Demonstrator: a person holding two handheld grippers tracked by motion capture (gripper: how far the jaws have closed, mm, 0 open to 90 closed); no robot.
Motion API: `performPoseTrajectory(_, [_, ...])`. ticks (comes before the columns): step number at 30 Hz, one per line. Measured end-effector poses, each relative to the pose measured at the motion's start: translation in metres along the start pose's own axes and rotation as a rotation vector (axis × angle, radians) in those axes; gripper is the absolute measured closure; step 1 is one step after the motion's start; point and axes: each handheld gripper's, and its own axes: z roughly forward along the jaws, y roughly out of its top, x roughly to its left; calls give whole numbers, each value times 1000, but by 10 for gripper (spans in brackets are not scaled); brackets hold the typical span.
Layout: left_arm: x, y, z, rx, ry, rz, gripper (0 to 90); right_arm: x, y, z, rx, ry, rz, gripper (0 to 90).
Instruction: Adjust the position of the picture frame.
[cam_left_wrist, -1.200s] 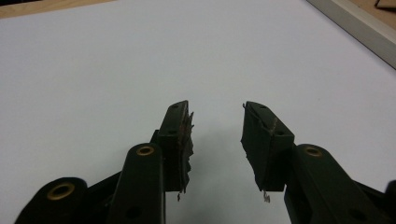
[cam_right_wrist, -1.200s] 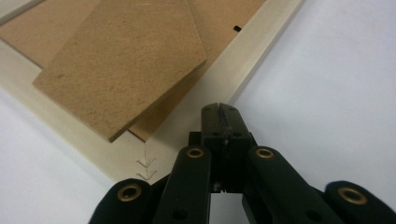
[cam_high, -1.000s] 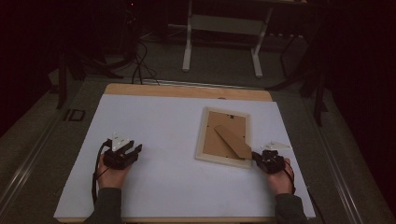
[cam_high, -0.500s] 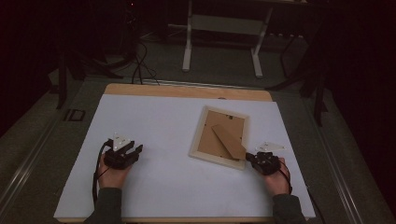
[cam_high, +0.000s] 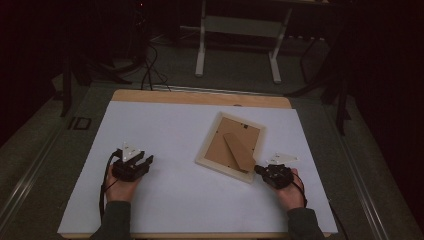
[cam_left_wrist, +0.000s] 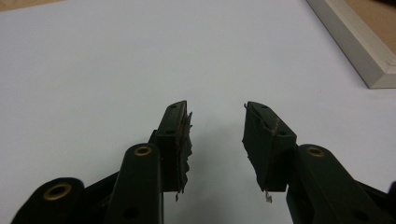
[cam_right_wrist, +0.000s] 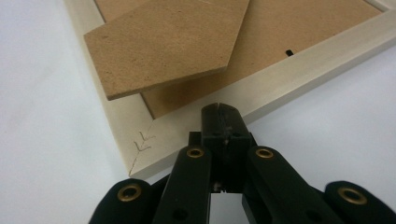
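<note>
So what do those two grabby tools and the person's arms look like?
Both are black. The left gripper has two flat, blocky jaws with ragged, worn pads and brass-coloured rivets on its linkage arms. The right gripper has the same rivets. Each carries a pale three-cornered plate on top, and a black cable loops back from each by the wrist. The person wears dark grey-green long sleeves.

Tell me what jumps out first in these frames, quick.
The picture frame lying face down, brown backing and fold-out stand up, right of centre on the white sheet covering the table. The right tool, jaws shut, has its tip at the frame's near corner, over the pale rim in the right gripper view. The left tool rests apart on bare sheet at the left, jaws open with nothing between them.
</note>
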Motion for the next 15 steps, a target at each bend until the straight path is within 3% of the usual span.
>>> performPoseTrajectory(15, [-4, 0, 3, 12, -11, 5, 600, 17, 8, 11, -15, 63, -29, 900])
